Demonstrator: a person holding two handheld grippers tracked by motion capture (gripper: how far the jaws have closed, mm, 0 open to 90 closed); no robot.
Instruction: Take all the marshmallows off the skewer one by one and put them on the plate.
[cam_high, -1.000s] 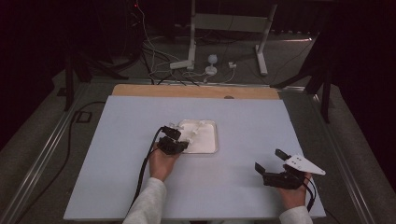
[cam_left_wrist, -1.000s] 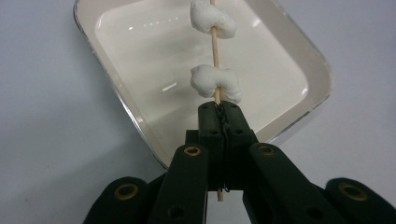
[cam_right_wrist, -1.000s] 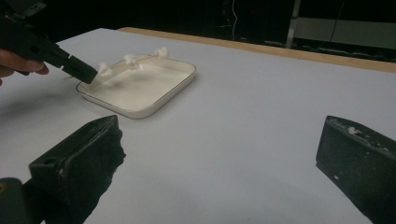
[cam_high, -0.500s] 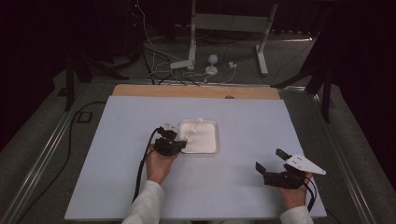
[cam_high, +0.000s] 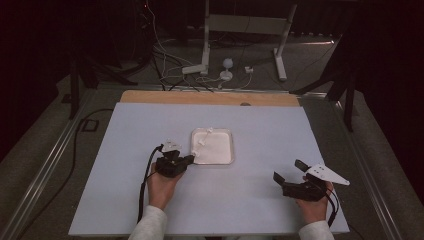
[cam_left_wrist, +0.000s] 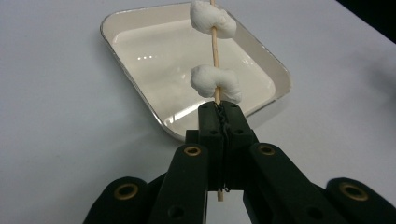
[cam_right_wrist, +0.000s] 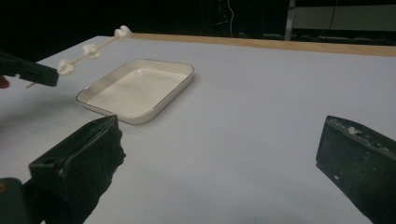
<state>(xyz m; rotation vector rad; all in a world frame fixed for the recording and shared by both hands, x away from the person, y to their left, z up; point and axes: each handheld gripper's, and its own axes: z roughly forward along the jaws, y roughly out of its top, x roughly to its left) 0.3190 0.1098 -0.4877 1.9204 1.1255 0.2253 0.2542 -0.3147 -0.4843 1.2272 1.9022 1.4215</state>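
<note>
We hold the thin wooden skewer threaded with white marshmallow pieces (cam_left_wrist: 215, 60) pinched in the left gripper (cam_left_wrist: 219, 109), now drawn back off the shallow white rectangular tray (cam_high: 225, 159) toward its left edge, lifted clear. The right gripper (cam_right_wrist: 219, 154), jaws spread, idles well apart; open tabletop (cam_high: 260, 125) surrounds both.

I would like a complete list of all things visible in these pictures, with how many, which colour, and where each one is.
skewer: one, pale wood, clamped in the left tongs, pointing over the tray
lumps: three, white, threaded on the skewer
tray: one, white, empty, middle of the table
table: one, light blue-grey top, wooden far edge
stand: one, grey, floor beyond the table
cables: several, black and white, on that floor
left tongs: one, black, shut
right tongs: one, black, open, near right
</note>
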